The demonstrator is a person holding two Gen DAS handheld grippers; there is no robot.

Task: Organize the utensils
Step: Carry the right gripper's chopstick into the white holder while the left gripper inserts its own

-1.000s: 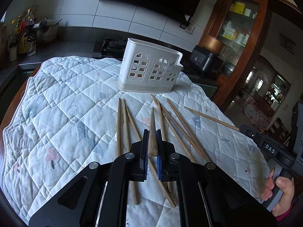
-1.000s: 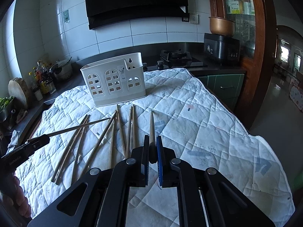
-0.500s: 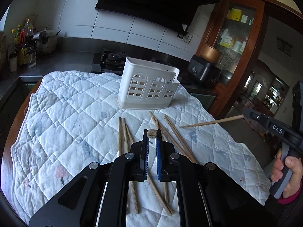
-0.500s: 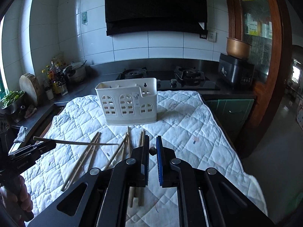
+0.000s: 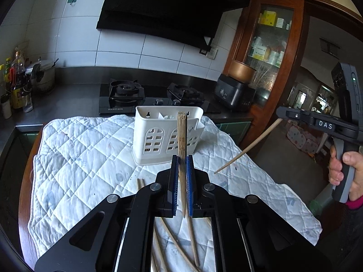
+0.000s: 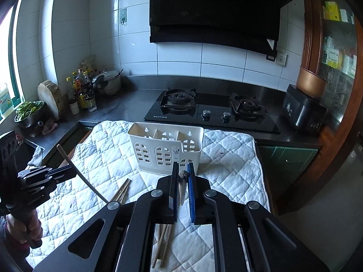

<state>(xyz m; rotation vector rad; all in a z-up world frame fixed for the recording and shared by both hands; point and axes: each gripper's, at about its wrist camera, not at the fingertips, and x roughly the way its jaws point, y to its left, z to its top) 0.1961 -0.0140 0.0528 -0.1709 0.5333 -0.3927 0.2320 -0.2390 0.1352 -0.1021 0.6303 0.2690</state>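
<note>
The left gripper (image 5: 182, 165) was clamped on 1 pale, finely grained wooden chopstick (image 5: 182, 136), whose long axis rose upward past the fingertips, its blunt end before the white slotted caddy (image 5: 156, 136) ahead. The right gripper (image 6: 182, 174) pinched another chopstick (image 6: 183, 175), seen nearly end-on, pointing at the camera. Loose chopsticks (image 5: 190, 233) lay below the left gripper on the quilted cloth (image 5: 79, 158).

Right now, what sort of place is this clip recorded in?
Most likely a home kitchen: a black two-burner gas hob set in a dark counter, a black range hood on white wall tiles, and sauce bottles beside a round wooden chopping block.
</note>
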